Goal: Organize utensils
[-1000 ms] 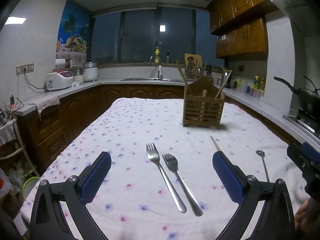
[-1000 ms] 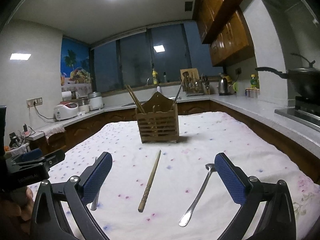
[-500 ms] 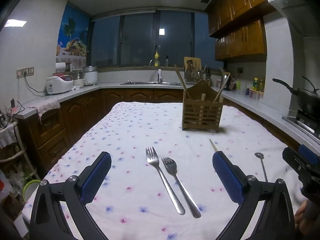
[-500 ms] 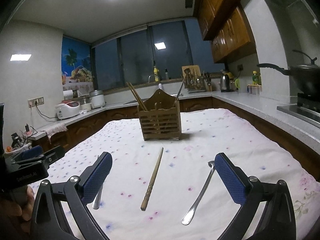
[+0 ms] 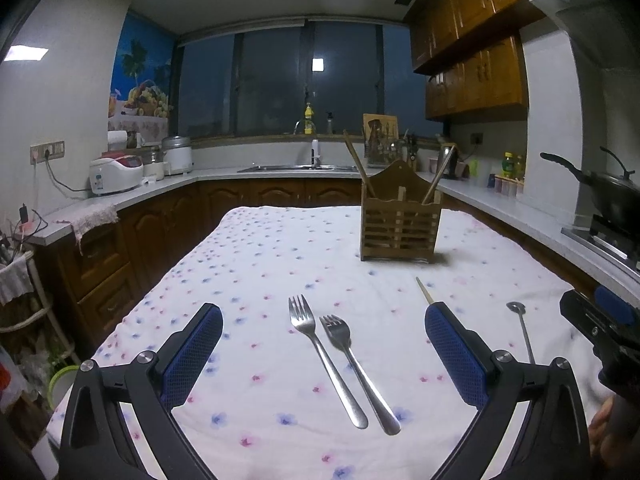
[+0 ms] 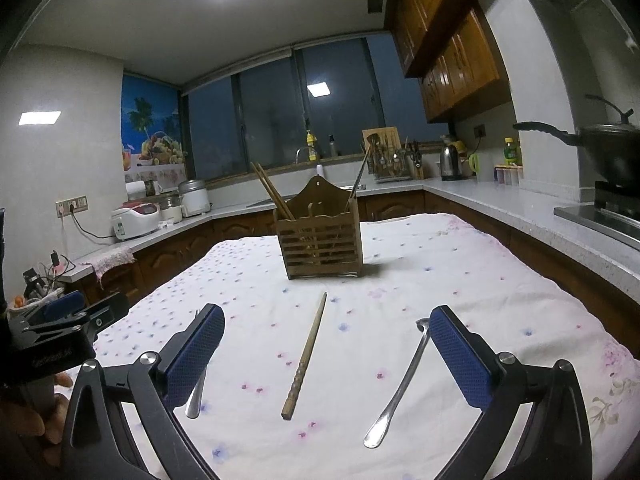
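Forks are lying ahead of my left gripper (image 5: pixel 322 354), whose jaws are standing wide apart and gripping nothing. I am seeing the longer fork (image 5: pixel 325 360) and the shorter fork (image 5: pixel 358 372) side by side, almost touching, on the flowered tablecloth (image 5: pixel 260 264); both are pointing their tines away from me toward the window, with handles running back toward me and slanting a little to my right. Nothing is sitting between my open fingers and the two forks.

My right gripper (image 6: pixel 326 356) is also gaping wide and carrying nothing. A wooden chopstick (image 6: pixel 306 356) is lying between its fingers on the cloth, its long axis running nearly straight away from me, thin tip toward the wooden utensil holder (image 6: pixel 322 246) and thick carved end nearest me. A spoon (image 6: pixel 400 384) is lying just inside my right finger, bowl partly hidden behind the blue pad, handle coming back toward me. Another metal handle is peeking out beneath my left finger in that view.

Farther along the table the holder is standing upright, with chopsticks (image 6: pixel 270 190) leaning out of its left compartment and a thin utensil leaning out of its right. Counters, a rice cooker (image 5: pixel 116 174) and a wok (image 6: pixel 600 148) are ringing the table.
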Tool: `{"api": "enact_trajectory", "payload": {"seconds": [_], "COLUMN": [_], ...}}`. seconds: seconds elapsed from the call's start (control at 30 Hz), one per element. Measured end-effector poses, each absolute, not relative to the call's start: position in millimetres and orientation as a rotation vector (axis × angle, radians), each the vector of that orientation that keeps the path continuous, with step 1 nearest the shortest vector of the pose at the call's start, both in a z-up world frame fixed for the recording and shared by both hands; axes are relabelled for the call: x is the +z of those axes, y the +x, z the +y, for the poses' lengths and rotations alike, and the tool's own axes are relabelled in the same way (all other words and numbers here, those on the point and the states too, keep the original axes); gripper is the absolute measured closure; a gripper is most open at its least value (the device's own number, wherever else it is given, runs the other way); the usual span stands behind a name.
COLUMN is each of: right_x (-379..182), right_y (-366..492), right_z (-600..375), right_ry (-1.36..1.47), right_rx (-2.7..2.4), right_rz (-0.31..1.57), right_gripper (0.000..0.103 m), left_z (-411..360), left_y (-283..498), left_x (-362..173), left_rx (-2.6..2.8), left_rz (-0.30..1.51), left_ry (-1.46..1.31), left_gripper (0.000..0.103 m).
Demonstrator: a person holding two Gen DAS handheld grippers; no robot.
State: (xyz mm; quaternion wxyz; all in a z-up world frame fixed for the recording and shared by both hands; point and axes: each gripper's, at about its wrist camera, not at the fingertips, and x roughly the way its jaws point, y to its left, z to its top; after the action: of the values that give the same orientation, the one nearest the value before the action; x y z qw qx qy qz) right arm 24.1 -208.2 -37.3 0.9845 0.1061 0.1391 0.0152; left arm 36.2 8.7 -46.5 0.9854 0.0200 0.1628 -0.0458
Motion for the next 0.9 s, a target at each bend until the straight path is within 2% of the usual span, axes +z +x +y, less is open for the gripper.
{"api": "enact_trajectory", "payload": {"seconds": [0.9], "right_x": [-38.9], "right_y": [25.3], "right_z": [-209.3], "right_ry": [0.218], "right_rx": [0.029], "right_rz": [0.283], "right_gripper": [0.000], "left_z": [7.4], "left_y": [30.9], "left_x": [-45.2], "left_rx": [-0.074], "left_rz": [0.309], "left_ry": [0.054], "left_gripper": [0.001]}}
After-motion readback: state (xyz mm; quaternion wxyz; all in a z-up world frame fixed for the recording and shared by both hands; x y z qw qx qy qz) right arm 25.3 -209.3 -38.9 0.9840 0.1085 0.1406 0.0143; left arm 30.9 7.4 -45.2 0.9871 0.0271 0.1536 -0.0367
